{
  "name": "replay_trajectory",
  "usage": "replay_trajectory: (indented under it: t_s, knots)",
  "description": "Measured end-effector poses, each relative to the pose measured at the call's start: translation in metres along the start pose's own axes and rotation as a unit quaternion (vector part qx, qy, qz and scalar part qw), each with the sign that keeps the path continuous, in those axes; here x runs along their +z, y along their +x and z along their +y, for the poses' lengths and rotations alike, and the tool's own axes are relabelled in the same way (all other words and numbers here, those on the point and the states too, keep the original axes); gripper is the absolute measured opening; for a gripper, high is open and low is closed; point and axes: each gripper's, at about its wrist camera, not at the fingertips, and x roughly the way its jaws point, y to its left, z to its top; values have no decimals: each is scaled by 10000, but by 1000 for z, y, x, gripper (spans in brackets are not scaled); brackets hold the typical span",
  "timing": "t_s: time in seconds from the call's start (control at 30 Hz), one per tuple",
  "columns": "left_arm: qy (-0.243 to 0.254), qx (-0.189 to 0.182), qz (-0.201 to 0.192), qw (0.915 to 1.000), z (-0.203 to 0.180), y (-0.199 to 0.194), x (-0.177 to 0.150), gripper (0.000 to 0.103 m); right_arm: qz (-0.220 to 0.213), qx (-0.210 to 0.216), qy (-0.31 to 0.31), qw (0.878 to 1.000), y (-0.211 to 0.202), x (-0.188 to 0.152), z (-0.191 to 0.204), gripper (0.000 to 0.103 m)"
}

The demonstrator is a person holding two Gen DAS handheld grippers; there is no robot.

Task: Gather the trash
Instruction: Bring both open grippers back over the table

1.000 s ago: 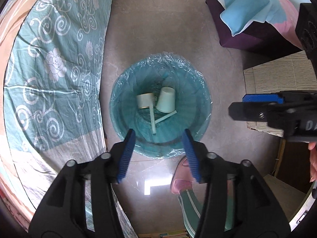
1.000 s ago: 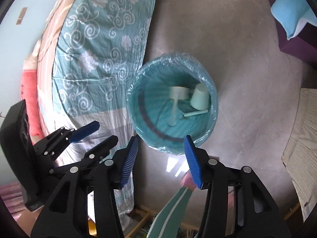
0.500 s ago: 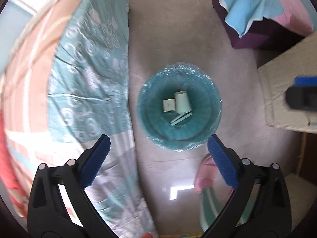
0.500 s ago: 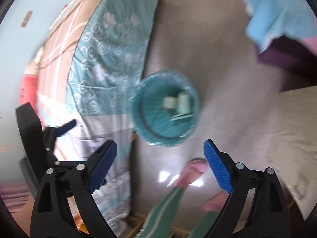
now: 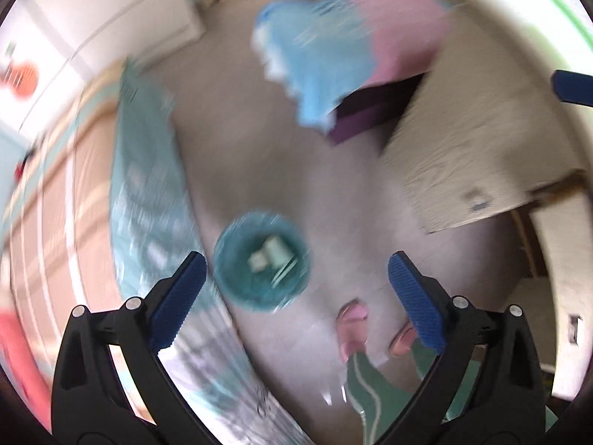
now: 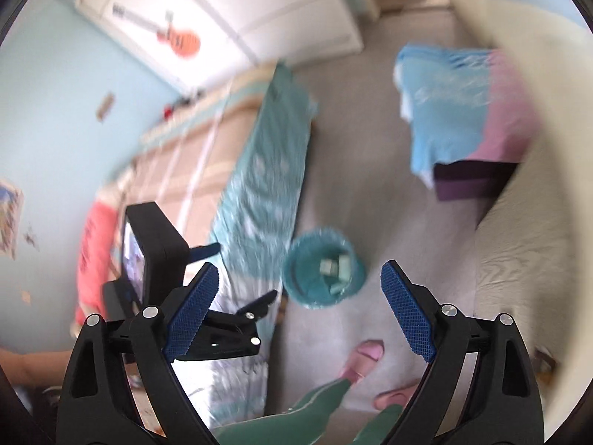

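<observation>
A round teal bin lined with clear plastic stands on the floor far below, beside the bed. Pale cups and a strip of trash lie in its bottom. My left gripper hangs high above it, jaws wide open and empty. In the right wrist view the same bin appears small, with the pale trash inside. My right gripper is also wide open with nothing between its blue pads. The left gripper shows at the left of that view. Both views are motion-blurred.
A bed with a teal patterned cover runs along the left. A purple box draped in blue and pink cloth stands at the back. A pale wood desk is on the right. The person's pink slippers are on the floor.
Both grippers opened wide from half-closed and rose well above the bin, which now looks much smaller. More of the room, walls and desk has come into view.
</observation>
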Motion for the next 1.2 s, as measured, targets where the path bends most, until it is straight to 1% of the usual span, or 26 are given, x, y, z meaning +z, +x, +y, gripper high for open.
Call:
replay_trajectory:
  t_s: [0.07, 0.1, 0.17, 0.2, 0.27, 0.3, 0.33, 0.4, 0.47, 0.53, 0.6, 0.7, 0.73, 0.8, 0.83, 0.9, 1.03, 1.1, 1.2]
  knots:
    - [262, -257, -318, 9988, -25, -28, 18, 96, -347, -78, 241, 9991, -45, -11, -17, 89]
    - [404, -423, -518, 9969, -39, -43, 29, 96, -520, -222, 389, 9976, -72, -21, -30, 89]
    - [651, -715, -912, 9911, -67, -69, 46, 96, -763, -596, 587, 9936, -112, -39, -48, 89]
    - [790, -813, -1109, 9874, -84, -82, 55, 96, -909, -887, 675, 9896, -137, -53, -60, 89]
    - [1113, -763, -1375, 9813, -120, -101, 69, 96, -1140, -1315, 820, 9813, -173, -77, -78, 89]
    - [1382, -795, -1489, 9759, -143, -110, 75, 96, -1262, -1516, 922, 9760, -190, -90, -88, 89]
    - [1616, -880, -1507, 9713, -163, -115, 80, 96, -1376, -1686, 1074, 9701, -211, -106, -101, 89]
    - [2052, -999, -1538, 9614, -208, -125, 88, 96, -1563, -1882, 1357, 9601, -242, -132, -123, 89]
    - [2484, -1065, -1704, 9476, -250, -136, 89, 96, -1742, -2110, 1607, 9483, -273, -159, -144, 89]
    - [2938, -1210, -1864, 9297, -292, -145, 90, 96, -1902, -2318, 1779, 9372, -300, -185, -160, 89]
    - [3228, -1339, -1946, 9165, -336, -154, 92, 96, -2024, -2477, 1940, 9274, -327, -210, -175, 89]
    - [3505, -1632, -2043, 8993, -393, -163, 91, 96, -2127, -2678, 2126, 9153, -365, -249, -201, 89]
    - [3588, -1716, -2034, 8947, -409, -166, 90, 96, -2158, -2734, 2175, 9118, -372, -256, -207, 89]
    - [3731, -1787, -2003, 8881, -449, -173, 86, 96, -2212, -2901, 2300, 9022, -391, -280, -216, 89]
    - [3796, -1882, -2014, 8831, -467, -174, 84, 96, -2233, -3005, 2369, 8965, -400, -290, -228, 89]
    - [3896, -1960, -2024, 8768, -496, -174, 85, 96, -2253, -3239, 2506, 8840, -414, -311, -238, 89]
    - [4140, -1979, -2002, 8656, -555, -166, 77, 96, -2308, -3679, 2958, 8508, -444, -370, -264, 89]
    - [4245, -1889, -2005, 8625, -577, -157, 75, 96, -2296, -3828, 3264, 8332, -459, -399, -279, 89]
    - [4331, -1864, -1872, 8618, -603, -141, 73, 96, -2275, -4014, 3630, 8095, -478, -443, -293, 89]
